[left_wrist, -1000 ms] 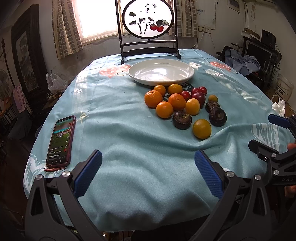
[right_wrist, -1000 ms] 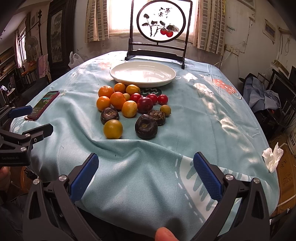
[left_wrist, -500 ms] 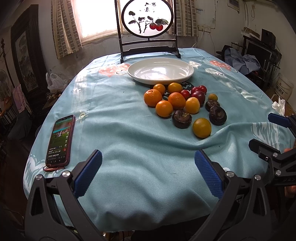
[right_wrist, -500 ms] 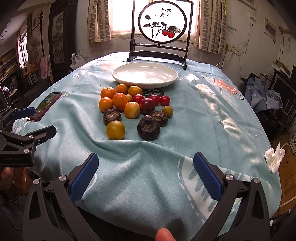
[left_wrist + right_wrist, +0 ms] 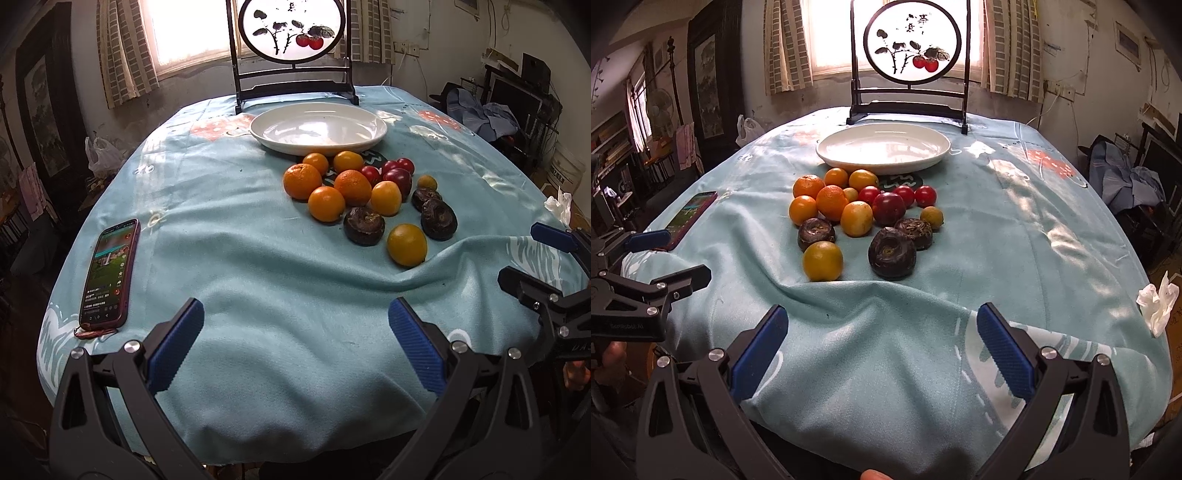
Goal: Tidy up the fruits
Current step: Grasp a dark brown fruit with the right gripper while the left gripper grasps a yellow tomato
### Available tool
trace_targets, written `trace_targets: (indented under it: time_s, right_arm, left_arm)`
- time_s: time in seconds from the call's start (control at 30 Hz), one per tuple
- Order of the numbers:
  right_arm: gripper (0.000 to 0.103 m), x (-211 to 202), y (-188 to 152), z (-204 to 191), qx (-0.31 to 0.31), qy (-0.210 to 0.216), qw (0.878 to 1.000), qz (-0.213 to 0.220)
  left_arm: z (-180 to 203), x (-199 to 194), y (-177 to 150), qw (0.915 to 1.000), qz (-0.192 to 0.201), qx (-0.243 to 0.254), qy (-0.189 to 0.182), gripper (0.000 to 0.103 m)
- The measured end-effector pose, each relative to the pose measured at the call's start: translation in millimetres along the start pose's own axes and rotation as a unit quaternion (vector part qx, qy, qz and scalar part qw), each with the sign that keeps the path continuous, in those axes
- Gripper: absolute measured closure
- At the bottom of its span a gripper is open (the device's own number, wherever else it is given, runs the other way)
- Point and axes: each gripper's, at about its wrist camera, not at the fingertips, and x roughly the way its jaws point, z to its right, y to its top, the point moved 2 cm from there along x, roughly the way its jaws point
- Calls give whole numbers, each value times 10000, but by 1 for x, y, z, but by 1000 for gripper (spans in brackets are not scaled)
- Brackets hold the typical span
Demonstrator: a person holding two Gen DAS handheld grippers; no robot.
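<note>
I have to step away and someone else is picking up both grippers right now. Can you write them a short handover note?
Left gripper: open, holding nothing, at the near table edge.
Right gripper: open, holding nothing, also at the near edge.
Fruit: all loose in one cluster on the tablecloth, just in front of the plate. Oranges and yellow ones sit left, red ones toward the back, dark ones at the front.
Plate: holds no fruit.
Phone lies on the left side, clear of the fruit.
Done: nothing moved onto the plate.
Left: every fruit; the yellow one and dark one are nearest.
</note>
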Motion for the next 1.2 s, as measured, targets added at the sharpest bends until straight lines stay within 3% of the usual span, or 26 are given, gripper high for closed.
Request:
trace_targets:
  time_s: [0.1, 0.17, 0.23, 0.3, 0.47, 0.67, 0.73, 0.93, 1.0, 1.2]
  right_arm:
    - [1, 7, 2, 11, 226, 38, 9997, 18]
    - [8, 13, 5, 17, 296, -35, 9996, 31]
    - [25, 22, 9, 22, 365, -75, 9993, -5]
    - [32, 35, 14, 26, 469, 62, 9988, -119]
    - [38, 65, 26, 22, 466, 308, 9979, -339]
    - [49, 93, 32, 12, 280, 139, 9977, -607]
    - [56, 97, 34, 12, 294, 242, 9972, -642]
    - [59, 95, 34, 22, 519, 452, 9960, -566]
    - [59, 89, 34, 34, 801, 521, 9946, -417]
    - [59, 83, 30, 50, 1143, 740, 9901, -346]
  left_arm:
    - [-7, 7, 0, 9999, -26, -102, -5, 2]
    - [-11, 13, 0, 9998, -44, -184, -38, 2]
    - [-14, 18, 0, 9996, -59, -237, -104, 2]
    - [-15, 22, 0, 9995, -54, -252, -178, 2]
    - [-11, 27, 4, 9993, 53, -166, -321, 2]
    - [-1, 31, 9, 9985, 219, 60, -502, 2]
    - [4, 31, 9, 9979, 270, 161, -566, 2]
    - [28, 37, 13, 9942, 280, 486, -916, 2]
    - [37, 42, 16, 9925, 226, 532, -1076, 6]
    - [60, 63, 29, 9861, -108, 416, -1604, 32]
